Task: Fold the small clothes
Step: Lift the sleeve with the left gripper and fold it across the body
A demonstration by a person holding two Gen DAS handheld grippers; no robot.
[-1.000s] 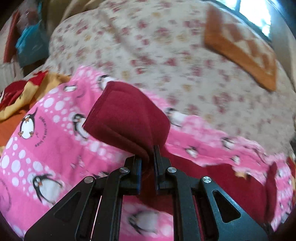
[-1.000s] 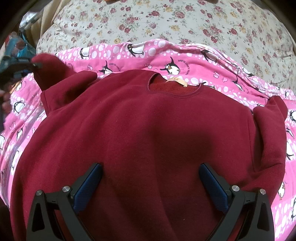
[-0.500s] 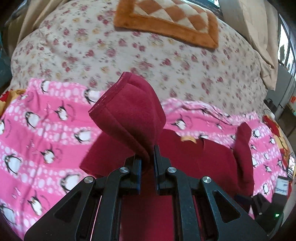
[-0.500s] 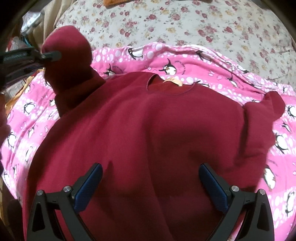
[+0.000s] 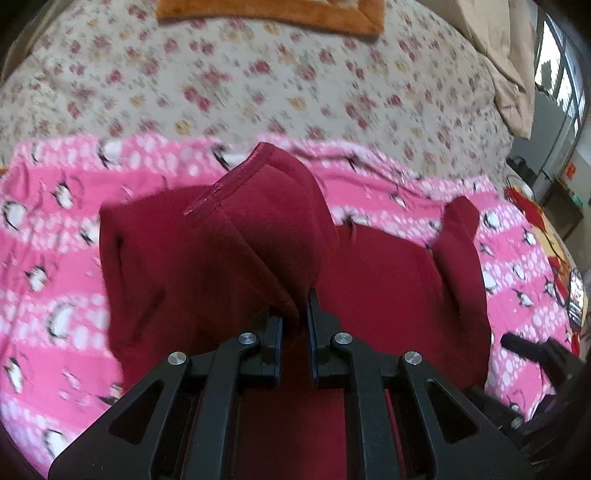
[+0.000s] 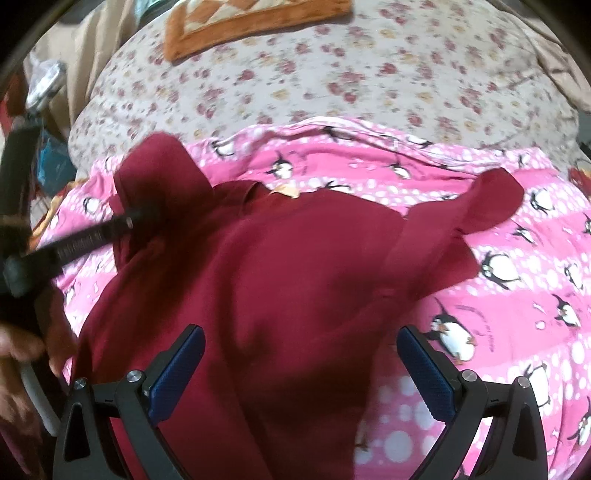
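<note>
A dark red sweatshirt [image 6: 295, 280] lies front up on a pink penguin blanket [image 6: 517, 295]. My left gripper [image 5: 295, 306] is shut on the sweatshirt's left sleeve cuff [image 5: 266, 206] and holds it lifted over the sweatshirt's body [image 5: 384, 280]. In the right wrist view the left gripper [image 6: 125, 221] shows at the left with the sleeve [image 6: 159, 173] bunched on it. My right gripper [image 6: 301, 365] is open and empty, hovering over the sweatshirt's lower body. The other sleeve [image 6: 480, 206] lies spread to the right.
The blanket lies on a floral bedspread [image 5: 295, 81]. An orange checked mat [image 6: 251, 22] lies at the far side. Beige cloth [image 5: 498, 55] and a window are at the far right. A person's hand [image 6: 22, 350] holds the left tool.
My left gripper has carried the sleeve cuff from the left side inward over the sweatshirt's body. My right gripper has stayed open and shifted to the right over the lower part.
</note>
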